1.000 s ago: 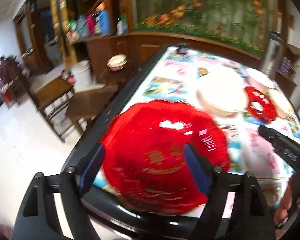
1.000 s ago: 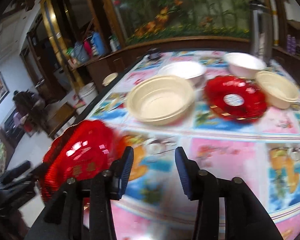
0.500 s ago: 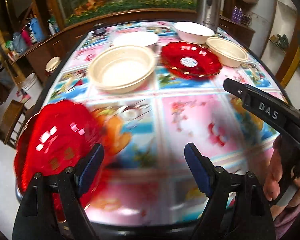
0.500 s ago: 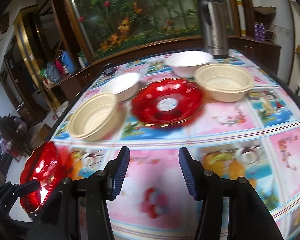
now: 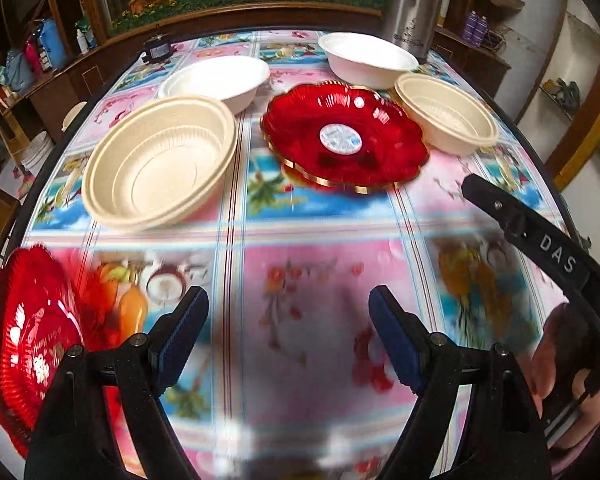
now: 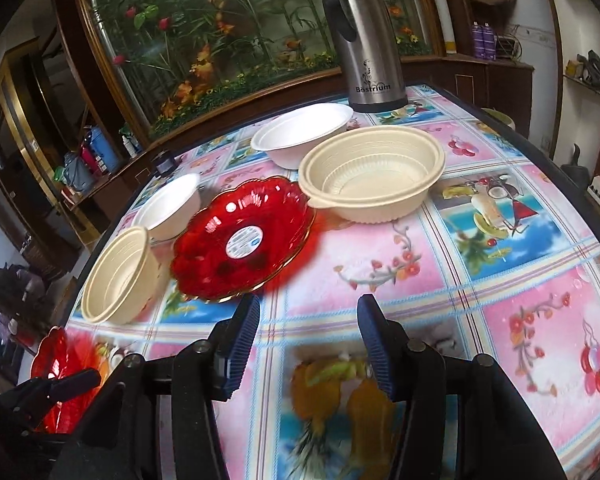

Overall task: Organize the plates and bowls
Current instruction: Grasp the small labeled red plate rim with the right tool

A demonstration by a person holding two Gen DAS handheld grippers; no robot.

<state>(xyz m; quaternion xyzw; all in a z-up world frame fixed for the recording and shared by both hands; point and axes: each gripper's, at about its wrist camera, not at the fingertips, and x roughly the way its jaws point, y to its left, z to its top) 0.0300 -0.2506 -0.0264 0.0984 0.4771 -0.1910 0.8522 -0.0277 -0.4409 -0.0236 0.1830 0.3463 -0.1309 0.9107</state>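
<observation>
A red scalloped plate (image 5: 342, 136) (image 6: 242, 238) lies mid-table between two beige bowls: one at left (image 5: 160, 160) (image 6: 116, 274), one at right (image 5: 446, 114) (image 6: 374, 172). Two white bowls (image 5: 216, 80) (image 5: 366, 58) stand behind them. A second red plate (image 5: 24, 344) (image 6: 60, 364) sits at the table's near left edge, left of my left gripper (image 5: 288, 336). That gripper is open and empty above the tablecloth. My right gripper (image 6: 306, 344) is open and empty, just in front of the middle red plate.
A steel thermos jug (image 6: 364, 40) stands at the table's far edge. A small dark jar (image 5: 158, 46) sits at the far left edge. The flowered tablecloth (image 6: 520, 280) covers the table. Cabinets and a planted glass wall lie beyond.
The left gripper swung right, away from the near red plate, which went from between its fingers to its left side. The right gripper also turned right and moved toward the middle red plate.
</observation>
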